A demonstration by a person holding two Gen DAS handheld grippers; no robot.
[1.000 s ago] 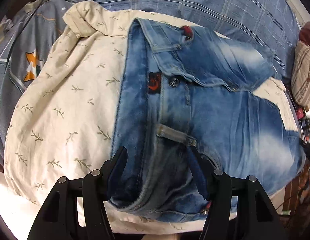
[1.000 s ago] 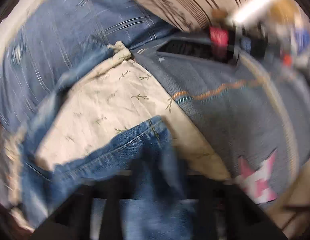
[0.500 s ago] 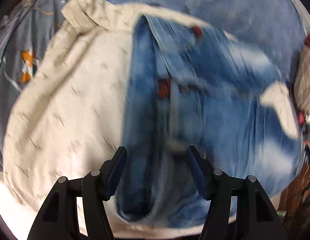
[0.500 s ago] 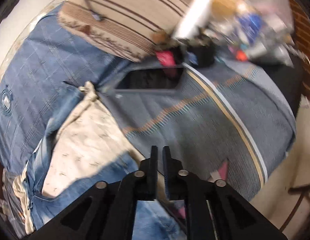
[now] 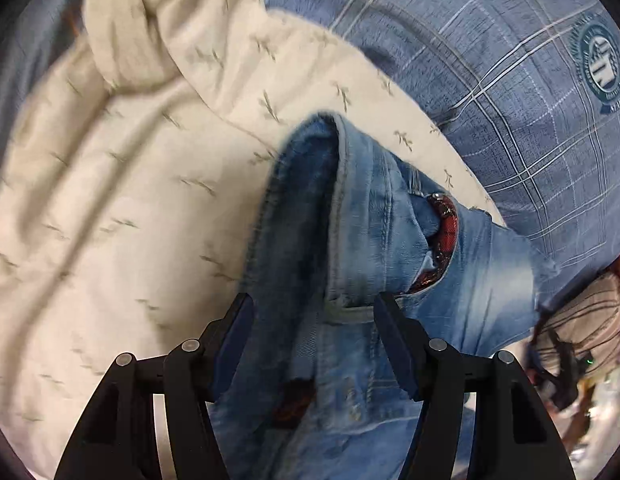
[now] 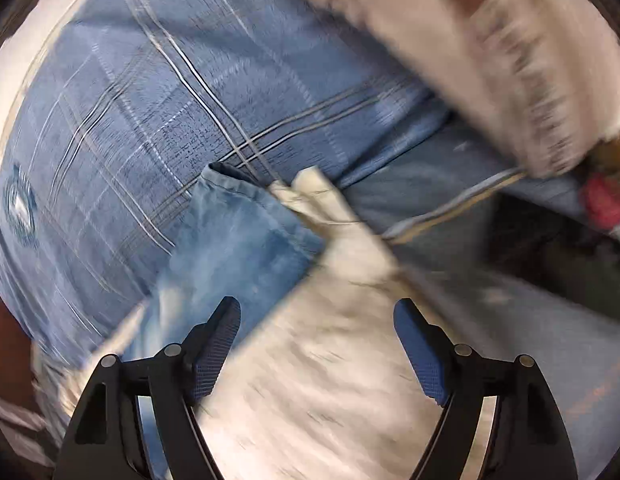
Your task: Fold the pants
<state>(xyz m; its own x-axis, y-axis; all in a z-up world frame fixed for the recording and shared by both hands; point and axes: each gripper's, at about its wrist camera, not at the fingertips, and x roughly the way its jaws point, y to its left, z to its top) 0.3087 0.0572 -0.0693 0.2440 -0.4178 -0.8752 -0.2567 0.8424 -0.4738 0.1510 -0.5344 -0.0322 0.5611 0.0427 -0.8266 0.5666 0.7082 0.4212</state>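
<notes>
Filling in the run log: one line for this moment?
left gripper: open, jeans between fingers | right gripper: open, over cream sheet

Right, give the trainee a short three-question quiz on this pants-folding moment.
1. True or false: the right gripper is clamped on the jeans.
2. What lies directly under the jeans? A) the cream leaf-print cloth B) a wooden board C) a towel rack
3. Fill in: the denim between the left gripper fingers is the jeans' ____ end, with a belt loop.

Key: 1 false, its jaws stand wide open over the cream cloth; 2 A; 3 waistband.
</notes>
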